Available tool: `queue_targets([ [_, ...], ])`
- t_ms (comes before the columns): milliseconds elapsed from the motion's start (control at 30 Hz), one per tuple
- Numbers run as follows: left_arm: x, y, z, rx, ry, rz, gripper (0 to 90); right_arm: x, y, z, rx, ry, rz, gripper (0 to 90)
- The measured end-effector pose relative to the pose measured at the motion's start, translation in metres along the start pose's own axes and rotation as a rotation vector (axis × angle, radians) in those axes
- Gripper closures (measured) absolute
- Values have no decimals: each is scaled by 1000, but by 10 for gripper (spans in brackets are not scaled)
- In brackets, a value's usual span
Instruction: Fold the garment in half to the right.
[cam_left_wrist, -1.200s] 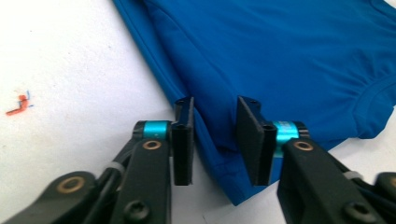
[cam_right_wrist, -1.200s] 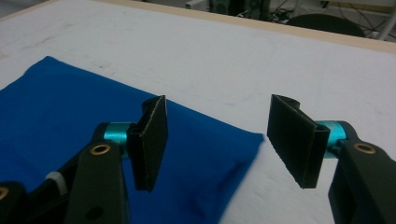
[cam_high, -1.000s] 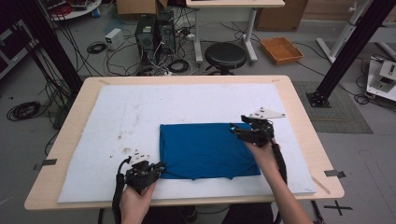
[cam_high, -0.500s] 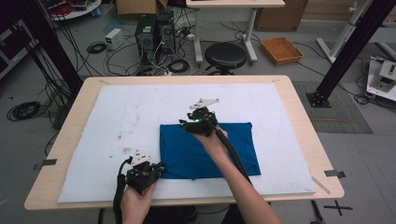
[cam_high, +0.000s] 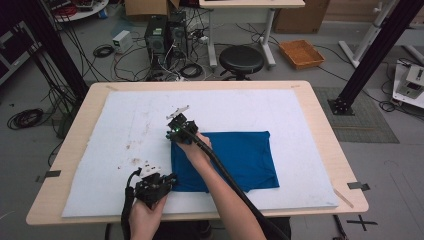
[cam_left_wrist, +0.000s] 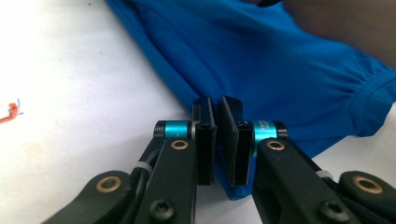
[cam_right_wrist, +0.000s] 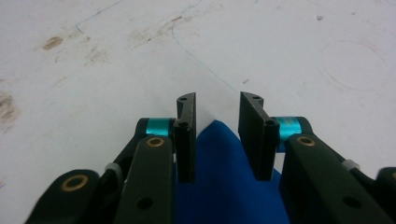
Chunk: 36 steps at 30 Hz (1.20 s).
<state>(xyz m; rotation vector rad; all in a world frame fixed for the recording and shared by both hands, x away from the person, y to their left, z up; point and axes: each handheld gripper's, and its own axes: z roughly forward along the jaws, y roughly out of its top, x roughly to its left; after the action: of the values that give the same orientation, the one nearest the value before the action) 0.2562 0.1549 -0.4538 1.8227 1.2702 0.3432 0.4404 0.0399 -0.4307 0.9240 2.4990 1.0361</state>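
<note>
The folded blue cloth garment's (cam_high: 225, 161) far-left corner pokes between the right claw's (cam_right_wrist: 217, 114) closing, half-open jaws, while the left claw (cam_left_wrist: 217, 122) pinches the near-left corner shut.

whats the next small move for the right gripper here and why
Probably finish closing the right gripper on the blue cloth. Its jaws have just been closing, and in the right gripper view the cloth's far left corner lies between them with a gap on each side, so nothing is pinched yet. The left gripper looks shut at the cloth's near left corner, so both left corners would then be held.
</note>
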Motion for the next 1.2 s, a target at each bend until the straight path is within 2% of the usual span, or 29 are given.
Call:
queue_targets([
  [133,0,0,0,1,-1,1,839,0,-1,11,41,-24,5,751],
  [200,0,0,0,1,-1,1,839,1,-1,14,30,-19,11,803],
  [267,1,0,0,-1,-3,0,839,0,-1,14,27,-27,-5,869],
  [333,1,0,0,2,-6,0,839,-1,-1,12,17,-22,-6,876],
  [500,1,0,-1,-8,-19,-7,850,-3,3,2,-22,-4,2,878],
  [633,2,0,-3,-15,-34,-7,855,-10,5,-11,-73,33,48,878],
  [767,-2,5,-9,-30,-26,21,857,-22,6,-28,-125,66,96,878],
  [867,-10,11,-14,-50,-26,55,858,-33,5,-42,-155,85,123,878],
  [967,-22,19,-16,-60,-44,81,858,-44,2,-55,-175,99,135,878],
  [1100,-42,31,-15,-70,-90,117,858,-59,-3,-75,-191,102,137,878],
  [1200,-59,40,-6,-75,-150,121,858,-71,-9,-92,-189,103,137,878],
])
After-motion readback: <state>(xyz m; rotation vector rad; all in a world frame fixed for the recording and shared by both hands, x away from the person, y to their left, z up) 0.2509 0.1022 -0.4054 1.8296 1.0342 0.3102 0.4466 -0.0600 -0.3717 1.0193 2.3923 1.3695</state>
